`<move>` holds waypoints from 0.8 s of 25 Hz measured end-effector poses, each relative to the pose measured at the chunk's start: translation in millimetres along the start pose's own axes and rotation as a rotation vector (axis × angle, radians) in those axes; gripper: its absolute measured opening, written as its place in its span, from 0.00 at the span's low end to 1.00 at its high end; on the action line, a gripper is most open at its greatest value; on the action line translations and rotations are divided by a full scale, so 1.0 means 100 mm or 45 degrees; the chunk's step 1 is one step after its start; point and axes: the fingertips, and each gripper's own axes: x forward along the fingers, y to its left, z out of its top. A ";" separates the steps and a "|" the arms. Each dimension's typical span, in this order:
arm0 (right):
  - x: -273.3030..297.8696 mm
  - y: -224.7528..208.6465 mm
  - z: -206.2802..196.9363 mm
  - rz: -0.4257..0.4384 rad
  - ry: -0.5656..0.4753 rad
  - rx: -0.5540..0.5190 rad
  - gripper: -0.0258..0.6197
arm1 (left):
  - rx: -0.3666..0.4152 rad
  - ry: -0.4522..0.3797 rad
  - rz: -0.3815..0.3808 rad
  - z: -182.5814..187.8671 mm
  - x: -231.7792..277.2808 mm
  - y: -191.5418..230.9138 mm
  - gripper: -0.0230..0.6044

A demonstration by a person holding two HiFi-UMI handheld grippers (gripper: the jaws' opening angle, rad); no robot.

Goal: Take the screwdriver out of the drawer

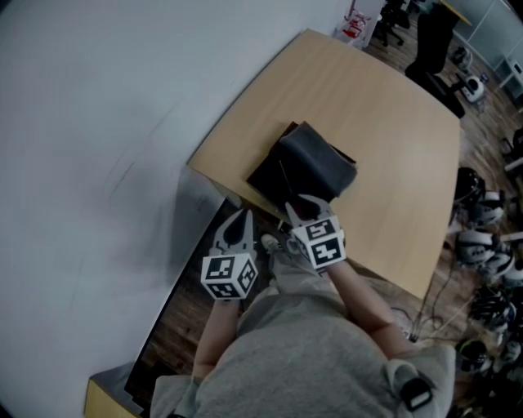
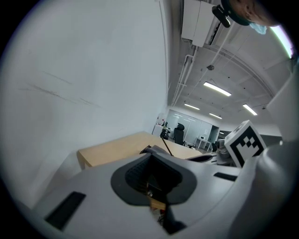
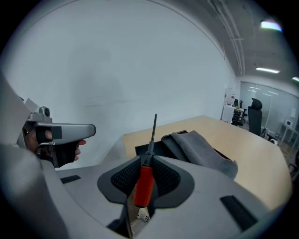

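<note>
A screwdriver (image 3: 144, 184) with a red handle and a thin black shaft stands between the jaws of my right gripper (image 3: 145, 173), which is shut on the handle. Its shaft points up and away, over the black drawer box (image 3: 145, 149) on the wooden table (image 1: 392, 147). A grey cloth (image 1: 320, 163) lies over that box. In the head view my right gripper (image 1: 299, 206) hovers at the box's near edge. My left gripper (image 1: 239, 224) hangs off the table's near-left corner, jaws together with nothing in them. From the left gripper view (image 2: 152, 179) the shaft (image 2: 167, 145) shows thin above the box.
A white wall (image 1: 98, 122) runs along the left. The table's near edge (image 1: 221, 192) drops to a wood floor. Office chairs (image 1: 392, 24) stand at the far end, and cables and gear (image 1: 486, 245) lie on the floor at the right.
</note>
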 end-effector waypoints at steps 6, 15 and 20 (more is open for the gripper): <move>-0.30 0.09 0.03 -0.006 -0.106 0.006 0.17 | 0.013 -0.029 -0.012 -0.02 -0.17 -0.15 0.04; -0.73 0.26 0.10 0.021 -0.277 0.030 0.17 | 0.033 -0.059 -0.011 -0.04 -0.47 -0.34 0.04; -0.88 0.32 0.08 0.020 -0.321 0.027 0.17 | 0.036 -0.077 -0.016 -0.05 -0.58 -0.41 0.04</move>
